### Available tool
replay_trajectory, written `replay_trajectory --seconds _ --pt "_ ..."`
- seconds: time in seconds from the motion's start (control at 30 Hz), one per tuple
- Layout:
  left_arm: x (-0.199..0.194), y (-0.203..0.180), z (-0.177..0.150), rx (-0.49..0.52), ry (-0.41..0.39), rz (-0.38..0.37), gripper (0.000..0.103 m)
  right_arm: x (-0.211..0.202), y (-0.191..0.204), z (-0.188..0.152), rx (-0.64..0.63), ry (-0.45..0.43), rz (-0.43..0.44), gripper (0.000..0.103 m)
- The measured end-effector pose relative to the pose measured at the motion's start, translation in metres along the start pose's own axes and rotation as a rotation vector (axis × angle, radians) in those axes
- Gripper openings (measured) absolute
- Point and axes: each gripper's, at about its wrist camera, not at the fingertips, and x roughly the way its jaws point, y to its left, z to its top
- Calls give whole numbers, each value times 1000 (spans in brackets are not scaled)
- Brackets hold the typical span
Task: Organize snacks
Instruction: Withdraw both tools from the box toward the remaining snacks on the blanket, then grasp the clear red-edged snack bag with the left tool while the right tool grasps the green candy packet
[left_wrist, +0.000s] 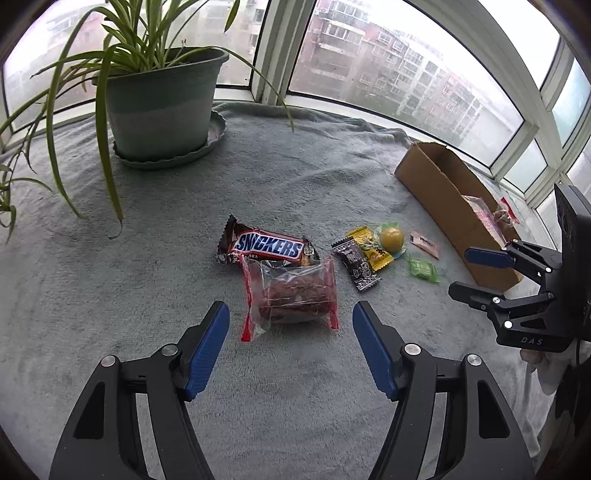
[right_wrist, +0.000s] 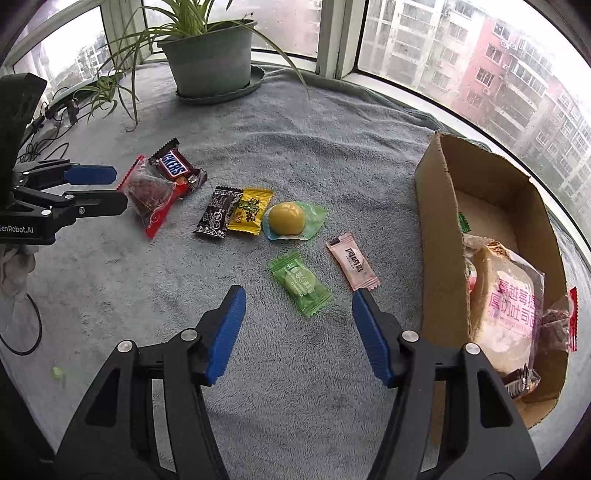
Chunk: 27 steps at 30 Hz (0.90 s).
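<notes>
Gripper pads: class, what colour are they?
Blue, on both the right gripper and left gripper; clearest in the right wrist view.

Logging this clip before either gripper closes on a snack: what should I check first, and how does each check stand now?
1. Left gripper open: ok.
2. Red-edged clear packet lined up between its fingers: ok.
3. Snickers bar clear of that packet: not ok, they overlap.
4. Right gripper open: ok.
5. Green candy ahead of it, apart from the pink sachet: ok.
6. Space left in the cardboard box: ok, far end bare.

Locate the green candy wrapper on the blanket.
In the right wrist view, the green candy wrapper lies between the open right hand-held gripper fingertips, beside the pink sachet.
</notes>
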Motion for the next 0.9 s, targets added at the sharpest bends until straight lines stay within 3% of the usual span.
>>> replay_trajectory --seconds 0.07,0.6,0.9 --pt "5 -1 1 4 9 14 69 6 -1 3 -6 16 10 51" --pt "33 -9 7 28 61 43 69 41 -8 16 -21 92 46 44" --pt "37 -5 5 14 67 56 69 38 -9 14 -20 103 67 23"
